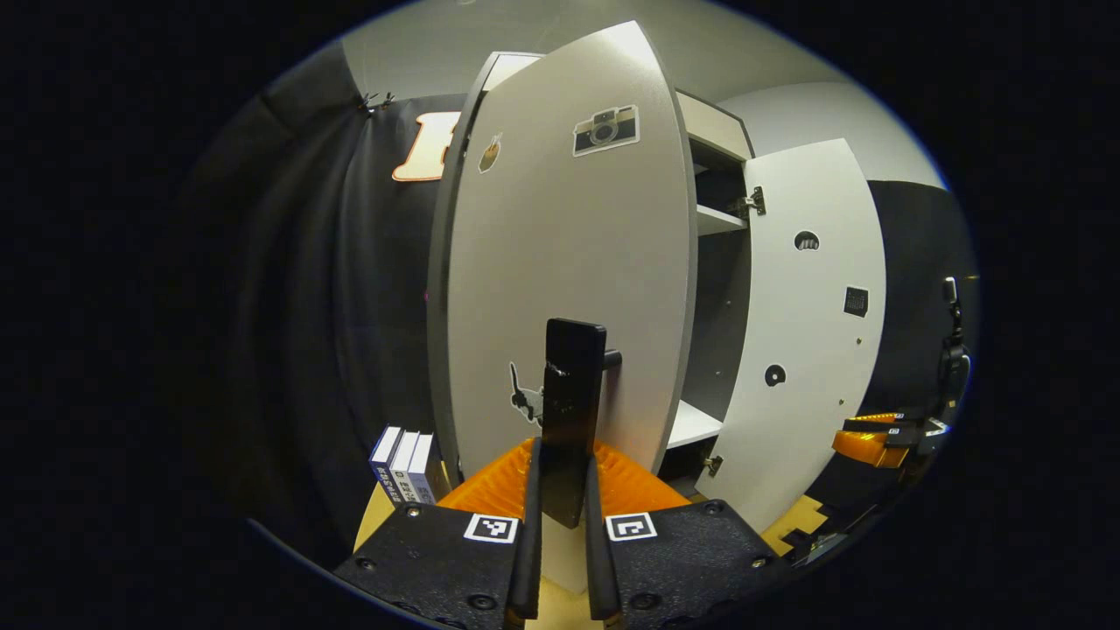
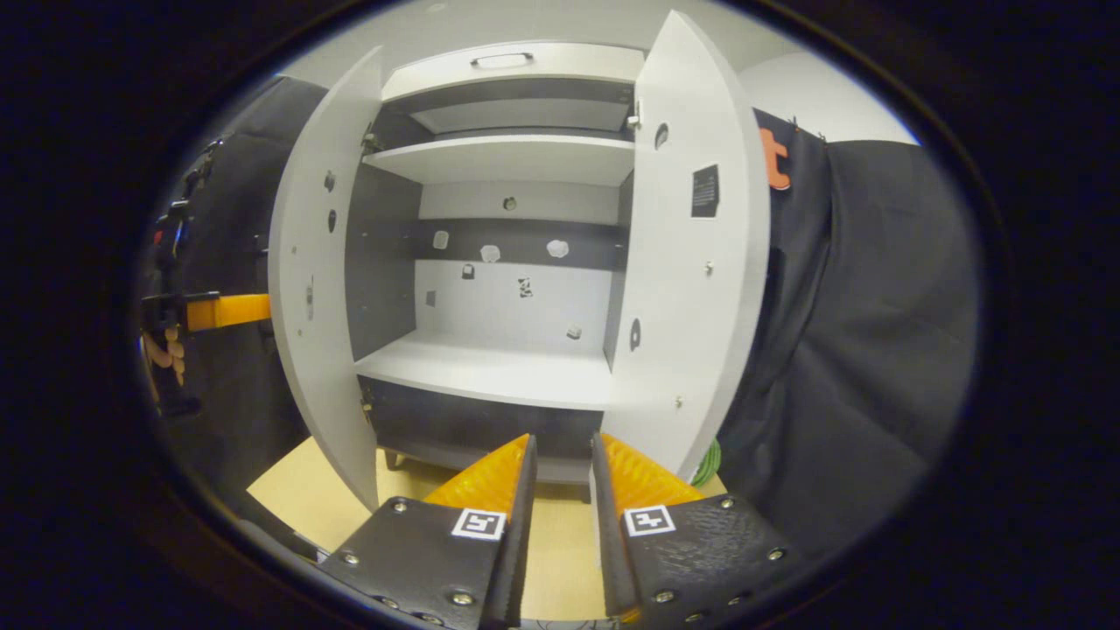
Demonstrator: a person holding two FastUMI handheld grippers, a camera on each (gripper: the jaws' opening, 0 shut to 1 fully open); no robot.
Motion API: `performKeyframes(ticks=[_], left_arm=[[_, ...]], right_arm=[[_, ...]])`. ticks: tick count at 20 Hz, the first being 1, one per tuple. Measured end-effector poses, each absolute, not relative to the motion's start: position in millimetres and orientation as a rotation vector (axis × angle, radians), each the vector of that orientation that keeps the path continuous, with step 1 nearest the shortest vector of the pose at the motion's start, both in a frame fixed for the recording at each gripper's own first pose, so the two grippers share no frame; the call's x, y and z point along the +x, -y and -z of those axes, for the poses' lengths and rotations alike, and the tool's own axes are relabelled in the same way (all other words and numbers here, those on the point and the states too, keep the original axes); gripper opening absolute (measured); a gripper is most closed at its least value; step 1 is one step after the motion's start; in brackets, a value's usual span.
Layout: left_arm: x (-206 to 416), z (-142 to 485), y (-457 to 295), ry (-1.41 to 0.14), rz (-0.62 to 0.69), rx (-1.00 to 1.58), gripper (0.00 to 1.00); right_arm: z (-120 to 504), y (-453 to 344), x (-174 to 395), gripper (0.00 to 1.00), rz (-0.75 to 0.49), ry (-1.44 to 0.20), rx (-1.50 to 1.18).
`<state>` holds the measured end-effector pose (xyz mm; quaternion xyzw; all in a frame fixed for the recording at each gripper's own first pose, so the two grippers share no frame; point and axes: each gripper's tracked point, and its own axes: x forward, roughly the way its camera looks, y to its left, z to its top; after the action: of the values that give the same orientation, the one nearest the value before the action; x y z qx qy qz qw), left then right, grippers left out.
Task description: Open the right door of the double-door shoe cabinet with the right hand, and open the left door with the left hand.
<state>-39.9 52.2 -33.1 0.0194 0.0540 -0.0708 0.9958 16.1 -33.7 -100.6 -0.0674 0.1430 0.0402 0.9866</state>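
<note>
Pale grey doors (image 2: 691,262), dark grey cabinet interior (image 2: 381,254), black handle (image 1: 573,402), tan floor (image 2: 306,499)

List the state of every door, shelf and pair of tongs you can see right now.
Left door: swung open.
Right door: swung open.
Left door handle: held between the left tongs.
Left tongs: shut on the left door handle.
Right tongs: slightly apart, holding nothing.
Cabinet shelves: bare.
Top drawer: closed.
Books: standing upright beside the cabinet.

Matt laminate doors (image 1: 569,262); glossy blk handle (image 1: 570,394)
</note>
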Motion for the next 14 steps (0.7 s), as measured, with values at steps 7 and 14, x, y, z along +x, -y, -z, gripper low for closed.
performKeyframes(ticks=[7,14], left_arm=[[-49.6,32.2,-74.7,-0.104,0.080,0.052,0.19],[-60.7,28.8,-120.8,-0.087,-0.043,0.096,0.09]], right_arm=[[112.3,9.2,24.9,0.31,-0.151,-0.311,-0.151],[119.7,-6.5,26.2,0.31,-0.198,-0.325,-0.153]])
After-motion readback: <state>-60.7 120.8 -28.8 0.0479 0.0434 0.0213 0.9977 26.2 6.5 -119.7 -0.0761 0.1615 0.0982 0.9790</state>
